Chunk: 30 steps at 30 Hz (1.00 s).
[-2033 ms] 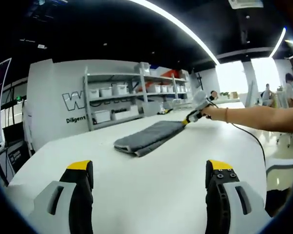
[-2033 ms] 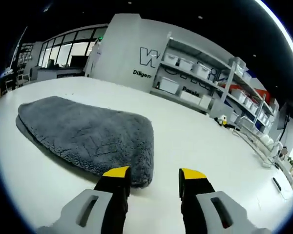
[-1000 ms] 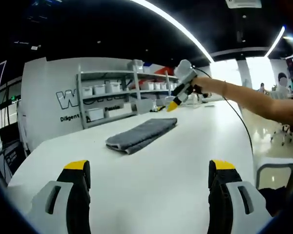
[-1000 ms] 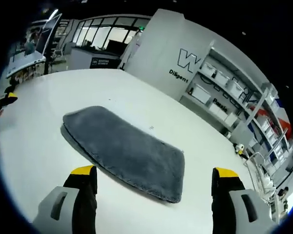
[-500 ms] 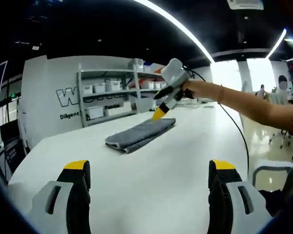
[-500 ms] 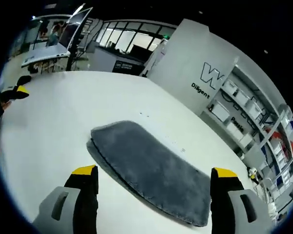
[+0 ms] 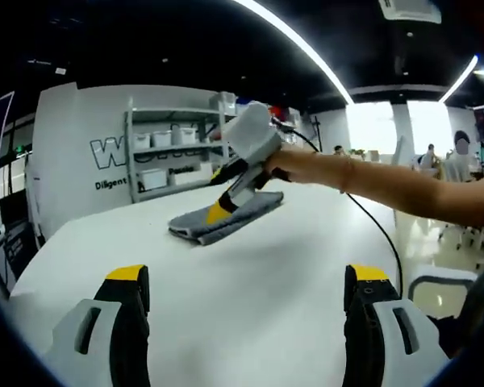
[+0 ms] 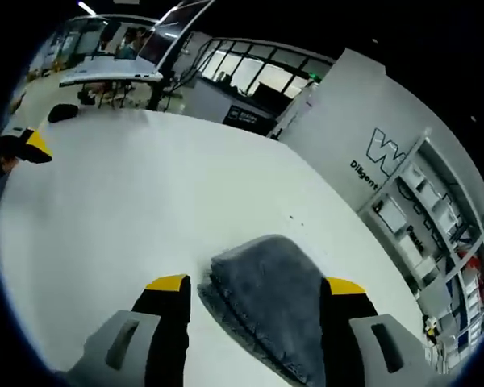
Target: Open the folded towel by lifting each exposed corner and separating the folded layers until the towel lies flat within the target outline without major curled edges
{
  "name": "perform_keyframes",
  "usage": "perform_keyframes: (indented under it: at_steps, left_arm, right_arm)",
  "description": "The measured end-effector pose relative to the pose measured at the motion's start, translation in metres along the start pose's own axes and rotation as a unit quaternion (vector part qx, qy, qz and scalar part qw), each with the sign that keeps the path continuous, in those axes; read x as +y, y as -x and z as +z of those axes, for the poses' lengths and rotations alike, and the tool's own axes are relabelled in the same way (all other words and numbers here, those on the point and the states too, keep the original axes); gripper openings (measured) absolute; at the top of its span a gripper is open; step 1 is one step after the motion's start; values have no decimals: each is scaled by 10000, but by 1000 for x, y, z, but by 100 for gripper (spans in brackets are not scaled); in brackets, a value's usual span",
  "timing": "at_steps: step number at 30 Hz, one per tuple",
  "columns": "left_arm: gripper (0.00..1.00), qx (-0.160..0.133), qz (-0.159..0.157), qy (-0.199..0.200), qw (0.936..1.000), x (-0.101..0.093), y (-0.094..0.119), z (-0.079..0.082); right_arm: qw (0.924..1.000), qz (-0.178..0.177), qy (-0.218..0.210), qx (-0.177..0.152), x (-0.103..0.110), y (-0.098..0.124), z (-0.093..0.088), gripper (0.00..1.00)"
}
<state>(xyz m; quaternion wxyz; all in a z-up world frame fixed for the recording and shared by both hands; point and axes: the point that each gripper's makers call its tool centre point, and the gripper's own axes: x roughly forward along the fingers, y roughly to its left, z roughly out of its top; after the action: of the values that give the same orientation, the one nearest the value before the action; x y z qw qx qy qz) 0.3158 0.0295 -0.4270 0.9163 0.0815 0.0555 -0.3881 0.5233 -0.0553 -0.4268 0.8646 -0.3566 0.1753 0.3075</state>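
A grey folded towel (image 7: 226, 216) lies on the white table (image 7: 89, 242), well beyond my left gripper (image 7: 248, 278), which hovers open and empty over the near part of the table. In the left gripper view my right gripper (image 7: 219, 211) reaches in on a person's bare arm (image 7: 371, 181), its yellow tips down at the towel's near end. In the right gripper view my right gripper (image 8: 256, 285) is open, one jaw on either side of the towel's (image 8: 266, 282) stacked folded end. Whether the jaws touch the cloth I cannot tell.
Shelving with white bins (image 7: 165, 153) and a lettered wall (image 7: 105, 153) stand behind the table. A black cable (image 7: 379, 234) trails from the right gripper over the table's right side. People (image 7: 460, 149) are at the far right. The left gripper's yellow tip (image 8: 28, 145) shows at the table's edge.
My right gripper rose from the towel's far corner, swung over the towel and came down at its other end, jaws narrowing around the fold. The left gripper barely moved.
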Motion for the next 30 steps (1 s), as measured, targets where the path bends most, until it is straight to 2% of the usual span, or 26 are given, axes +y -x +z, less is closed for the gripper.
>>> perform_keyframes:
  at_steps: [4, 7, 11, 15, 19, 21, 25, 28, 30]
  left_arm:
    - [98, -27, 17, 0, 10000, -2, 8, 2]
    - [98, -73, 33, 29, 10000, -2, 13, 5]
    - [98, -24, 55, -21, 10000, -4, 17, 4]
    - [97, -141, 1, 92, 9999, -7, 19, 5]
    - [97, -103, -12, 119, 9999, -7, 20, 2]
    - [97, -92, 6, 110, 9999, -7, 21, 1]
    - [97, -113, 17, 156, 9998, -5, 24, -1]
    - [96, -155, 67, 194, 9997, -3, 25, -1]
    - [95, -166, 93, 213, 9996, -1, 25, -1]
  right_arm:
    - [9999, -13, 149, 37, 12, -13, 3, 45]
    - [9996, -15, 274, 39, 18, -24, 4, 39]
    - [9989, -43, 454, 118, 19, -36, 1, 25]
    - [9992, 4, 313, 237, 20, -47, -6, 24]
    - [9987, 23, 332, 373, 22, -61, -17, 22]
    - [9991, 20, 282, 312, 20, -64, -18, 17]
    - [9999, 60, -52, -65, 20, -65, -13, 8]
    - [9998, 26, -139, -152, 15, -62, -11, 4]
    - [9986, 89, -436, -272, 12, -59, -8, 3]
